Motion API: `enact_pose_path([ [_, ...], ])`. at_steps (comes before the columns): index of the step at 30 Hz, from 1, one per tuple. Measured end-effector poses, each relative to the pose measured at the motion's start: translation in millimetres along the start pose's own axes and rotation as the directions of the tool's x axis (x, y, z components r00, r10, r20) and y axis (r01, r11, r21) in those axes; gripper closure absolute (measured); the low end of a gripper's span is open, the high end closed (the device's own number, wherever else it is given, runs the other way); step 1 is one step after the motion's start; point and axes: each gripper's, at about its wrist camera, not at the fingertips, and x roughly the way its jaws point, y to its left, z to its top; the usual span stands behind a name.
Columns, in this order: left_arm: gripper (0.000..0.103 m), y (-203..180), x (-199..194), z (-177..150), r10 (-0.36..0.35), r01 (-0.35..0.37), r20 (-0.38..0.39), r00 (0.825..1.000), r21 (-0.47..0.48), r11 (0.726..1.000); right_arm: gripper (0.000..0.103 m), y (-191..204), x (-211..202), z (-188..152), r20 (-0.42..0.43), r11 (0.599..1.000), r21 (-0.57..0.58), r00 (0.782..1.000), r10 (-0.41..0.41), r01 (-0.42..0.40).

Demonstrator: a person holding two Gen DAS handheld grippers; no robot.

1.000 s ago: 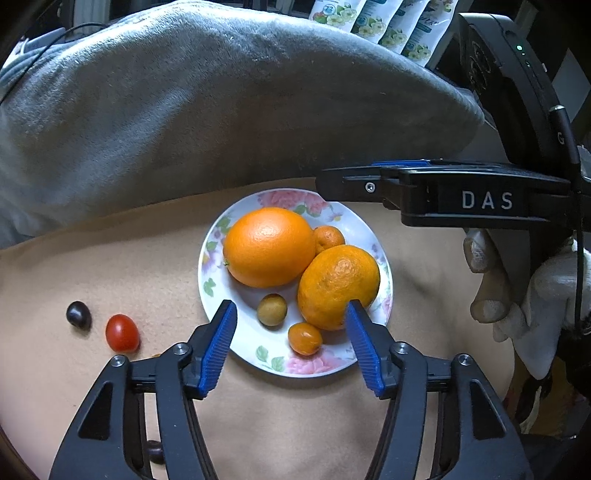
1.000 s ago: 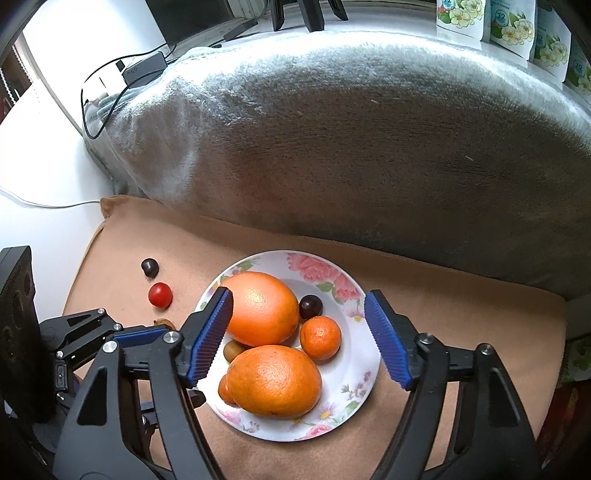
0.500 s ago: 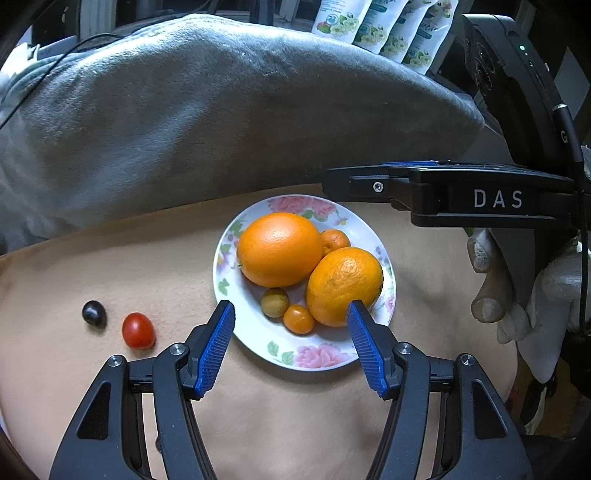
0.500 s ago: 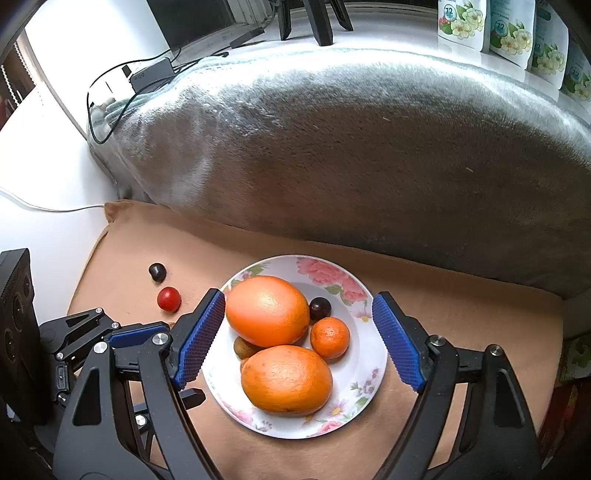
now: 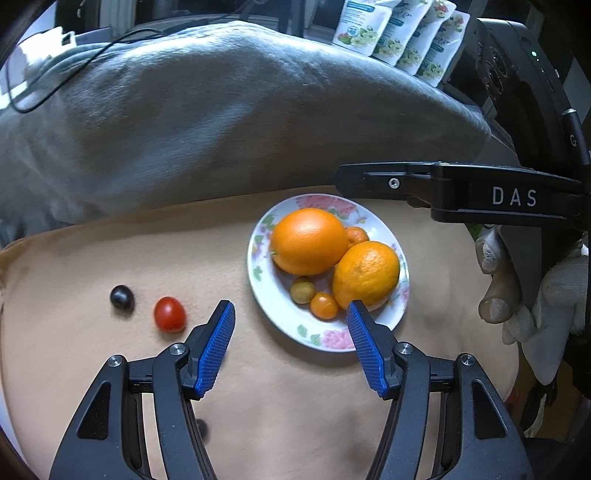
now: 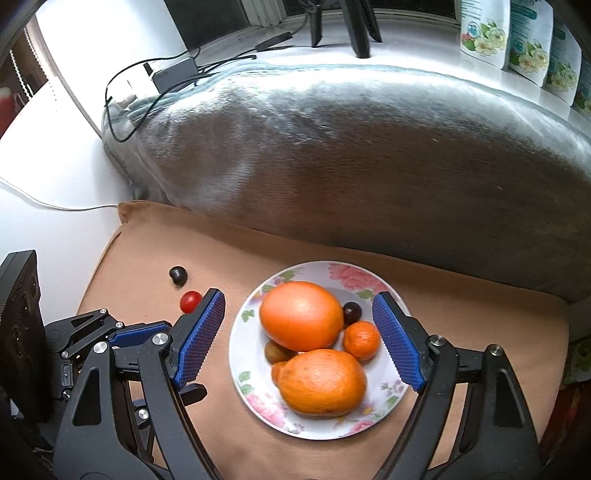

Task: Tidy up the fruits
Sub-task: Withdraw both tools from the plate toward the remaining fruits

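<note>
Floral plate (image 5: 325, 338) sits on a tan cloth (image 5: 110, 258), in front of a big grey blanket roll (image 5: 221, 122). On the plate: a large orange (image 5: 308, 240) at the far side, a second big orange (image 5: 365, 273) touching it at the near right, a small mandarin (image 5: 357, 234) tucked behind both, a greenish-yellow small fruit (image 5: 302, 290) and a small orange cherry tomato (image 5: 324, 305) side by side at the near left of the oranges. The right wrist view also shows a dark grape (image 6: 351, 312) on the plate between the far orange and the mandarin. Off the plate, left of it on the cloth: a red cherry tomato (image 5: 169, 314) and a dark round fruit (image 5: 122, 297), near each other but not touching. Left gripper (image 5: 290, 319) hangs above the cloth at the plate's near-left rim, blue pads wide apart, nothing between them gripped. Right gripper (image 6: 298, 312) is over the plate, pads spread wide to either side of the fruit pile, touching none of it. A gloved hand (image 5: 535, 295) holds the right gripper's body, seen at the right edge of the left wrist view. Flower-printed pouches (image 5: 402, 33) stand in a row behind the blanket. Black cable (image 6: 155, 85) lies on the white surface far left.
</note>
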Motion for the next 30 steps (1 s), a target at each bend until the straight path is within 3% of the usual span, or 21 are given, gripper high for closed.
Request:
enact_pose_path([
  [9, 0.04, 34.8, -24.1, -28.6, 0.072, -0.072, -0.001, 0.997, -0.063, 0.995, 0.018, 18.8, 5.7, 1.8, 0.023, 0.999, -0.021, 0.999, 0.036, -0.036],
  [17, 0.04, 66.7, -37.4, -61.7, 0.127, -0.129, -0.022, 0.992, -0.144, 0.981, 0.018, 49.4, 13.4, 4.8, 0.015, 0.992, -0.108, 0.997, 0.074, -0.072],
  [26, 0.042, 72.4, -27.7, -84.2, 0.105, -0.11, -0.042, 0.994, -0.168, 0.98, 0.018, 87.3, 44.8, 2.8, -0.097, 0.971, -0.205, 0.99, 0.104, -0.122],
  [30, 0.051, 74.1, -15.8, -91.7, 0.082, -0.093, -0.062, 0.995, -0.193, 0.977, 0.018, 103.2, 58.3, 0.2, -0.134, 0.959, -0.244, 0.984, 0.117, -0.147],
])
